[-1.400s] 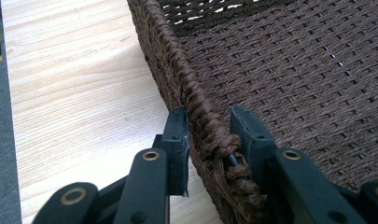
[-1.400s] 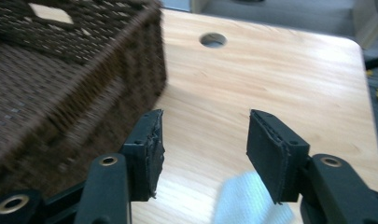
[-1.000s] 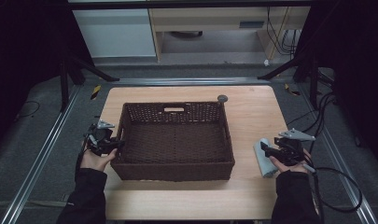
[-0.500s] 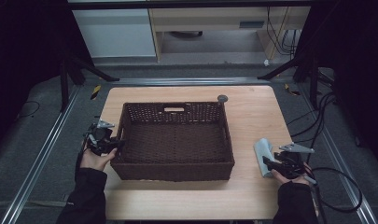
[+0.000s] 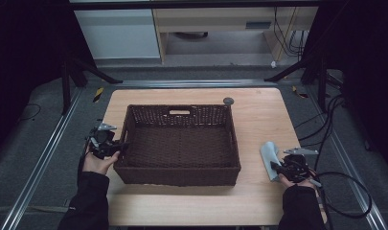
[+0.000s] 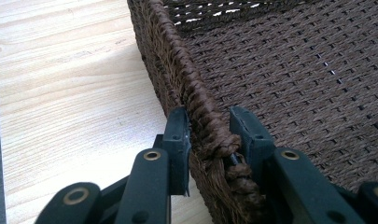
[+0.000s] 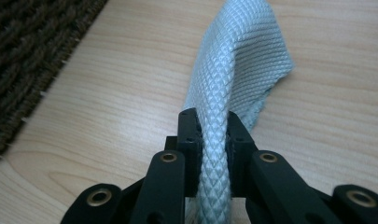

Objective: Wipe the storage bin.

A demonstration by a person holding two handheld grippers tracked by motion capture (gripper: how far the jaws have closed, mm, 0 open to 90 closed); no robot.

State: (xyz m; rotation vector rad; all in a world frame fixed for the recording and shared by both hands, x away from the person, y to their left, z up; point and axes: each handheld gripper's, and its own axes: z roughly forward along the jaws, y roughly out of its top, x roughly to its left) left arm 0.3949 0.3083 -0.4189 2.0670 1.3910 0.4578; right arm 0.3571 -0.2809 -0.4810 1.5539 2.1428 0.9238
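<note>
A dark brown woven basket (image 5: pixel 179 108) stands in the middle of the wooden table (image 5: pixel 258 110). My left gripper (image 5: pixel 120 146) is at its left wall. In the left gripper view the left gripper (image 6: pixel 210 133) is shut on the braided rim (image 6: pixel 177 70), one pad outside and one inside the basket (image 6: pixel 294 60). A pale blue cloth (image 5: pixel 268 152) lies right of the basket. My right gripper (image 5: pixel 274 165) has just been closing, and the cloth is between its jaws. In the right gripper view the right gripper (image 7: pixel 213 128) pinches a raised fold of the cloth (image 7: pixel 242 56).
A small dark round object (image 5: pixel 228 101) lies on the table behind the basket's far right corner. The basket's side (image 7: pixel 28 60) is close on the left in the right gripper view. Cables (image 5: pixel 345 187) trail off the table's right side. Metal rails (image 5: pixel 43 163) run along the floor.
My right gripper came down and a little toward the front edge, and its jaws went from wide apart to shut on the cloth's fold. The left gripper stayed on the basket's rim.
</note>
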